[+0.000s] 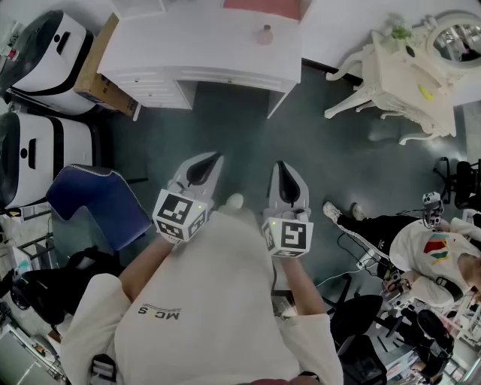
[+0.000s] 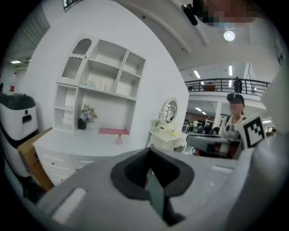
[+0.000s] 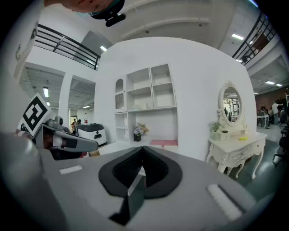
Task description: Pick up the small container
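Container (image 1: 264, 34) sits near desk (image 1: 188, 53) back-right corner, just before pink mat (image 1: 263, 7); looks small, light, rigid, likely tippy, so I'd pinch its body low; left gripper (image 1: 207, 167) and right gripper (image 1: 284, 171) both closed, empty, well short of it.

A white desk (image 1: 203, 45) stands on the dark floor (image 1: 248, 128). On the desk sit a small container (image 1: 264, 34) and, just behind it, a flat pink mat (image 1: 263, 7). To the right, well apart, a white dressing table (image 1: 394, 71) stands on the floor too. It holds a round mirror (image 1: 458, 34), a little green plant (image 1: 400, 32) and a small yellow thing (image 1: 426, 92). A brown box (image 1: 94, 75) is beside the desk's left end.
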Available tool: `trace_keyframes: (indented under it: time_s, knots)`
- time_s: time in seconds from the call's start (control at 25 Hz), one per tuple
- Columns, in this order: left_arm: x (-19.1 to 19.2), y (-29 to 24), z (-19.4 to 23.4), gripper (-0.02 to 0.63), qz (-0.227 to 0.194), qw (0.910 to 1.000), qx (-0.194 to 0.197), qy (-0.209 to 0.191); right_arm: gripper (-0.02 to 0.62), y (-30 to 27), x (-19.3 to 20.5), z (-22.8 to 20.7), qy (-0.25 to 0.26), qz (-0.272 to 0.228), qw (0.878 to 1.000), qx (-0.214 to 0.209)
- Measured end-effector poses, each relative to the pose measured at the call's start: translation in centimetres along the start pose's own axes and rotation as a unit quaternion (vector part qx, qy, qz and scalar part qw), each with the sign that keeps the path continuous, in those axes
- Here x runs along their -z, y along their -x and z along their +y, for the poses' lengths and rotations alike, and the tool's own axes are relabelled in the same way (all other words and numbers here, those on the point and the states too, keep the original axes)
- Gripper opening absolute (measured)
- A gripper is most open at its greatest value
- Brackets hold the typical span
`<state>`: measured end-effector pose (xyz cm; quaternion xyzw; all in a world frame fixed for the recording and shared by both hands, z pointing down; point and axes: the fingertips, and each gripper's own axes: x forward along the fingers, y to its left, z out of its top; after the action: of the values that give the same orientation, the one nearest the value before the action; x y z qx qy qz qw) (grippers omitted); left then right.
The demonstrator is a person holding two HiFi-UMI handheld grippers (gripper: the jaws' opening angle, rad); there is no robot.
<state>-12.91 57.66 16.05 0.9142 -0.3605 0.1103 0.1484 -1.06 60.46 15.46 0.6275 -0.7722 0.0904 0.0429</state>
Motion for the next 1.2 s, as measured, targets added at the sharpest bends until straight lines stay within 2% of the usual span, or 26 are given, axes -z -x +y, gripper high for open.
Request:
trace_keyframes:
  time_s: [0.32,0.48,0.84,0.96,1.08,1.2]
  knots:
    - [-0.2,-0.6,-0.9,-0.002,0.000,1.0000,-0.002,-0.006,-0.003,0.4,0.4,-1.1,-0.020,0.009,1.000,0.002]
    - [0.2,-0.5,-1.2,-0.002,0.003,1.0000,-0.002,-0.004,-0.005,0.8,0.4,-1.4,-0.037,-0.004,0.999,-0.001]
    - [0.7,-0.9,-2.7,0.000,0.001,0.9999,-0.003,-0.009,-0.005,2.7,1.7,-3.1,-0.032,-0.005,0.999,0.010]
    - [0.1,-2.6,-2.2,-0.002,0.004,1.0000,-0.001,-0.007,-0.003,1.4,1.6,-4.5,-0.042,0.001,0.999,0.014]
    - [-0.7,-5.8,-0.7,-0.002,0.007,1.0000,0.006,-0.004,-0.005,-1.3,1.0,-5.6,-0.037,-0.008,0.999,-0.009]
    - [-0.1,-7.3,0.9,0.000,0.012,0.9999,0.008,0.005,-0.003,-3.2,1.6,-5.7,-0.039,-0.006,0.999,-0.013]
